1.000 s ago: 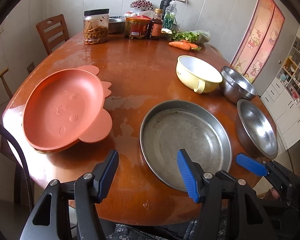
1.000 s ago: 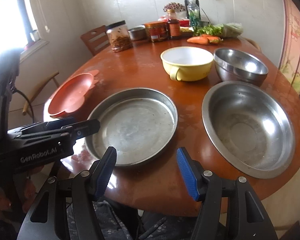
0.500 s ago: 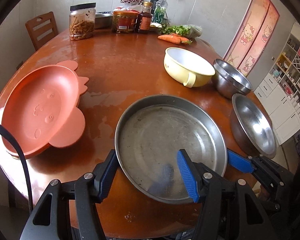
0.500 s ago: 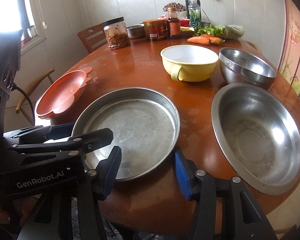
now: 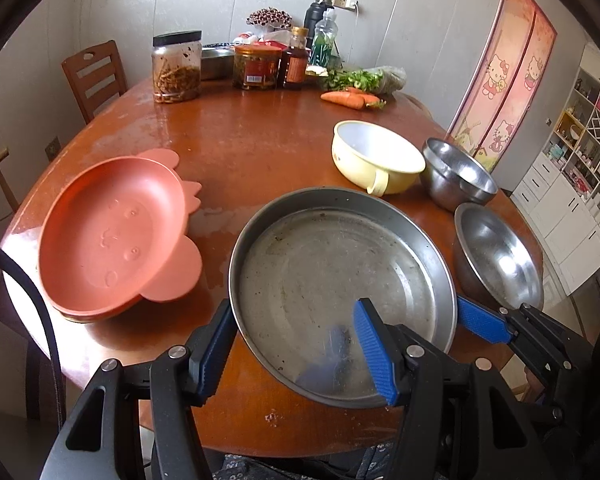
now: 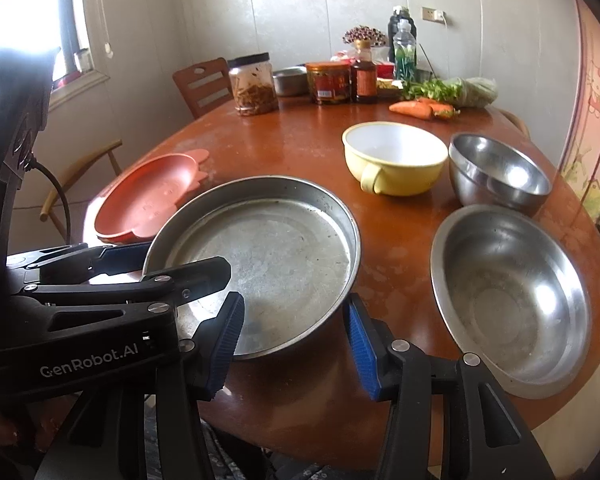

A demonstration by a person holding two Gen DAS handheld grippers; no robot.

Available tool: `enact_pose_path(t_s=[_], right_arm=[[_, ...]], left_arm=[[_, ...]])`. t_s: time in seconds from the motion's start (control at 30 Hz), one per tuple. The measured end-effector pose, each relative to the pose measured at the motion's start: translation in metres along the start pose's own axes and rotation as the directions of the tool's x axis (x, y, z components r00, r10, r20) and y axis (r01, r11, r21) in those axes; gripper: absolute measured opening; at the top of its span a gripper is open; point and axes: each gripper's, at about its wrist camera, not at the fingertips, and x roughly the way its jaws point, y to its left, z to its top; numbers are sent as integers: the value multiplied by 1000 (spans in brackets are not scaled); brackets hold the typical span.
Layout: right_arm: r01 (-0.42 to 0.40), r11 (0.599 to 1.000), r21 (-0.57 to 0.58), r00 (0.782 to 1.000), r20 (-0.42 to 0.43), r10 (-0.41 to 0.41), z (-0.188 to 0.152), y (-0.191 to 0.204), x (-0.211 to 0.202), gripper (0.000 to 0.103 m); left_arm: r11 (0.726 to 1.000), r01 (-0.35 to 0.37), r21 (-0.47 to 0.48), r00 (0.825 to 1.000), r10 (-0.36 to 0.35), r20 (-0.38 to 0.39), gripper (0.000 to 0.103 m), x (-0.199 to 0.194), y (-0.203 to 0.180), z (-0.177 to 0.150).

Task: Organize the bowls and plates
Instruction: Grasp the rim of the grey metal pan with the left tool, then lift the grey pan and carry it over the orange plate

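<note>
Both ribbed blue-padded grippers, left gripper (image 5: 296,354) and right gripper (image 6: 292,346), now straddle the scuffed round steel pan's (image 5: 332,276) rim at lower centre, jaws apart, unclamped.

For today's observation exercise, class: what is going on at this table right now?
A person with tongs in each hand is sorting dishes on a round brown wooden table. Both tongs straddle the near rim of the large flat steel pan. The left tongs are at its near-left and the right tongs at its near-right, each with one finger over the pan and one outside. Neither has clamped it yet. The orange plastic plate, yellow handled bowl, small deep steel bowl and wide steel bowl sit untouched.
</note>
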Motion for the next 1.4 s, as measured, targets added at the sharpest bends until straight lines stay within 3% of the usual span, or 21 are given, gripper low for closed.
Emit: enact_pose_path(t_s=[0.73,1.4], right_arm=[[-71,992,-102,996,54,77,41,53,-3,53],[-151,965,-216,985,51,165,96,117,36,53]], left_arm=[[994,-49,-99,992,60,113,60,-44,53,14],[969,-133,-209,974,167,153,60,-64,126,39]])
